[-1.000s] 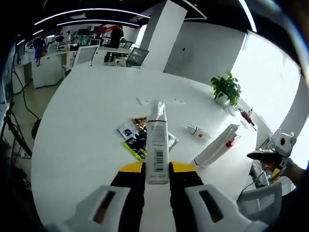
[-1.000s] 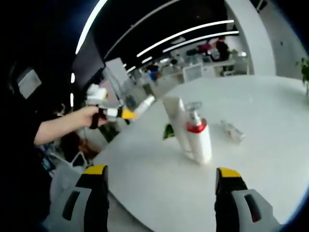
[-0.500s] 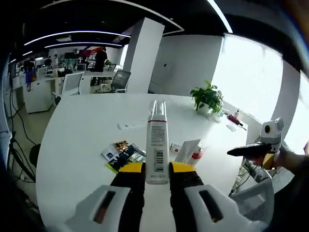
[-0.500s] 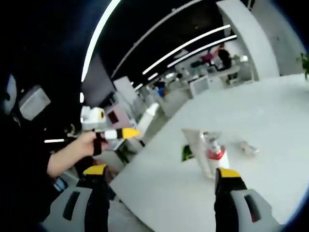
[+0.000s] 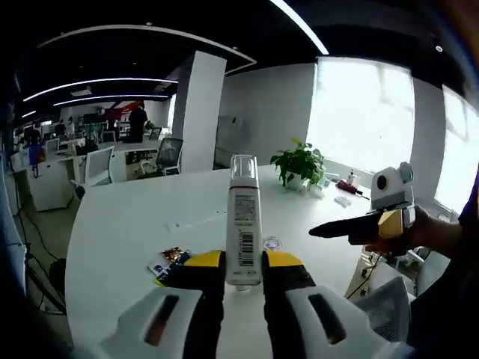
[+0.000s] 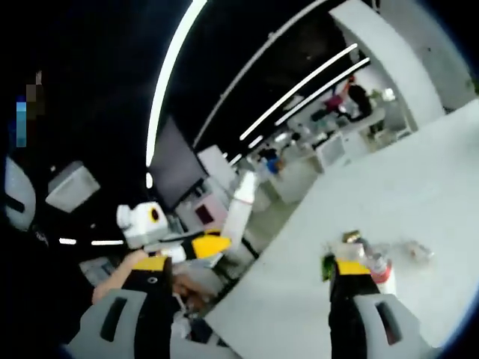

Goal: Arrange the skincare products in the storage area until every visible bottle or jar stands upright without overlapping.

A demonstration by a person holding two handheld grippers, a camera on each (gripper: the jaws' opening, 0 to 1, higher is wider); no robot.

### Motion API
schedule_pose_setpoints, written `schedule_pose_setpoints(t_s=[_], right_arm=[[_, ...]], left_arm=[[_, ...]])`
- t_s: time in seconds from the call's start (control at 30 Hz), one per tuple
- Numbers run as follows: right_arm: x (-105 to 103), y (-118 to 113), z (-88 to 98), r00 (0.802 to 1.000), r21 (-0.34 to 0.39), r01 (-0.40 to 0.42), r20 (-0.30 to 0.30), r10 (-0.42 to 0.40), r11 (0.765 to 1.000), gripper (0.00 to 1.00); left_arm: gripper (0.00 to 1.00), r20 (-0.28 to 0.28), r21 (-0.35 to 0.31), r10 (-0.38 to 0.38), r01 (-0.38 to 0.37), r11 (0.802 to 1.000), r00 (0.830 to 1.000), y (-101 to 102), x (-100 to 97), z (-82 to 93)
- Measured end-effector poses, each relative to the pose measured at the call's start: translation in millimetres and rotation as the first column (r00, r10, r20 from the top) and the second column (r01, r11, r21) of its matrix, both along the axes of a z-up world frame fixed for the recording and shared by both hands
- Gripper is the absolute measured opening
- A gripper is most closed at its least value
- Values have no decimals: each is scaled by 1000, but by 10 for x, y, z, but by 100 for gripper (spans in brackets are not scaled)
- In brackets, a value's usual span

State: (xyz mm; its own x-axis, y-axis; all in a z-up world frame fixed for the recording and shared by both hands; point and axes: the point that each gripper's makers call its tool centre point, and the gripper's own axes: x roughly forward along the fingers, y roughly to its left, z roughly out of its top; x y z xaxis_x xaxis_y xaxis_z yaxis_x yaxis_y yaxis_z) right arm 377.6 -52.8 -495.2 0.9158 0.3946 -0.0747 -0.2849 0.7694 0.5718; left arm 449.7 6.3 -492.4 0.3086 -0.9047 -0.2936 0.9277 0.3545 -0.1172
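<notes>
My left gripper is shut on a white bottle with a barcode and a clear cap, held upright above the round white table. In the right gripper view the same bottle slants up from the left gripper, which a hand holds. My right gripper is open with nothing between its jaws. It also reaches in from the right of the left gripper view, right gripper, off the table's near edge. A pump bottle with a red collar stands on the table, partly hidden behind my right jaw.
Leaflets lie on the table near the left jaw, and a small round item sits just right of the bottle. A white power strip lies further back. A potted plant stands at the far edge. Office desks and chairs are beyond.
Both views have tilted upward, showing more of the room and less table. The left gripper still holds the bottle. In the left gripper view the right gripper has come closer to the bottle.
</notes>
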Motion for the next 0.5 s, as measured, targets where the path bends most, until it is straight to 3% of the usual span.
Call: schedule_pose_setpoints(t_s=[0.3, 0.5], right_arm=[[121, 168, 156, 999, 33, -27, 29, 26, 999, 84], [197, 270, 273, 998, 77, -46, 49, 42, 996, 82]], left_arm=[[17, 61, -7, -42, 43, 999, 997, -74, -357, 160], [17, 121, 25, -66, 63, 998, 990, -99, -473, 195]])
